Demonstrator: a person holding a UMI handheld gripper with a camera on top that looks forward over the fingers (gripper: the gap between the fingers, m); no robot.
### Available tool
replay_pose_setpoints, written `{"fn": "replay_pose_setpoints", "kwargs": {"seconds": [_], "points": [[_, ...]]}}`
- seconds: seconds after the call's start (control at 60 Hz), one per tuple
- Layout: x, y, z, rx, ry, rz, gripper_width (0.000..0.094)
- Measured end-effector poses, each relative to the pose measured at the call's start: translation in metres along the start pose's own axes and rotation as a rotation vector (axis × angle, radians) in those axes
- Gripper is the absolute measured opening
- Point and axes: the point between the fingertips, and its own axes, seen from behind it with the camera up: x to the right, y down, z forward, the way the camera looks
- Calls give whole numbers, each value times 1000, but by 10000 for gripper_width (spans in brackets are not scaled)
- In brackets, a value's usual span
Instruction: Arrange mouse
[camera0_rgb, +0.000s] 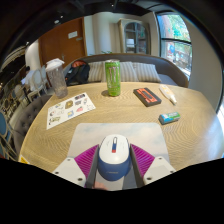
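White-and-grey computer mouse (114, 155) lies lengthwise between the jaws, its long axis pointing straight ahead across the round wooden desk (120, 112); the gripper (113, 163) jaws clamp its sides.

Free room and obstacles on the round tabletop (40, 140).
Between the tongs (113, 166), filling the gap: mouse (113, 153), on a grey mat (120, 133) otherwise bare ahead. Beyond the mat, open wood through the middle. Flanking that lane: printed sheet (70, 109) and clear pitcher (56, 80) to the left; small teal block (169, 118) just off the mat's far right corner. Along the far edge: green tumbler (113, 78), upright; red-and-black case (148, 96); white marker (168, 95) beside it.
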Motion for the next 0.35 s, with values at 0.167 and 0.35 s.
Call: {"fn": "replay_pose_setpoints", "kwargs": {"seconds": [0.167,0.35], "points": [[4,-3,-43,-2,49,32,845],[16,24,-117,9,108,71,834]]}}
